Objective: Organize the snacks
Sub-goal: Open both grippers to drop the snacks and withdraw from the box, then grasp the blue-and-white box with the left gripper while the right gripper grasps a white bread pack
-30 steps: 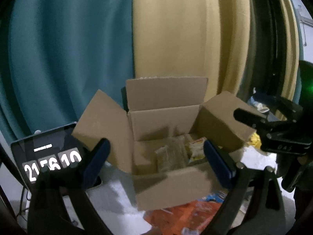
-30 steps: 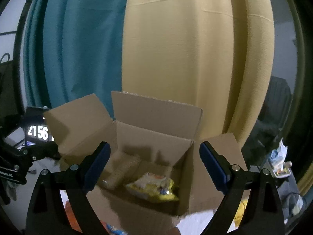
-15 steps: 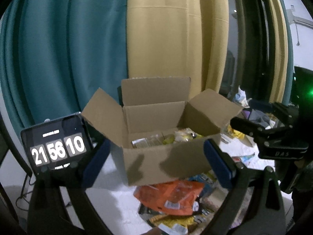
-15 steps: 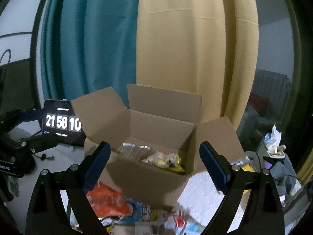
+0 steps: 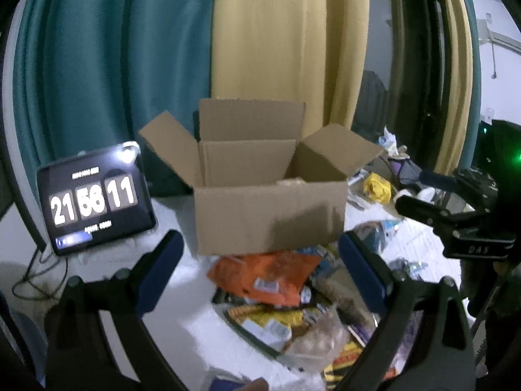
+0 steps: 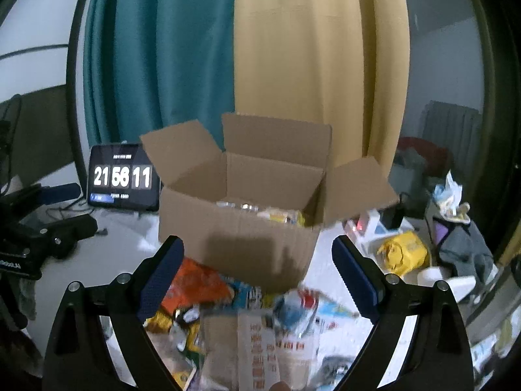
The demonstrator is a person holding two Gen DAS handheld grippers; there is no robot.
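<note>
While you hold both hand-held grippers spread and empty — left hand-held gripper (image 5: 260, 273), right hand-held gripper (image 6: 257, 273) — the cardboard box (image 5: 270, 215) stands open on the white tabletop (image 5: 176, 296), a few packets inside. Loose snacks (image 5: 286, 299) lie heaped just before it — an orange bag (image 5: 263, 277) on top.

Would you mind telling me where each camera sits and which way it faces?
Left wrist: on the left tool, facing the box and clock; its open fingers and the right tool show.
Right wrist: on the right tool, facing the box from farther right; the left tool shows.
Shared: box, clock, orange bag.
</note>
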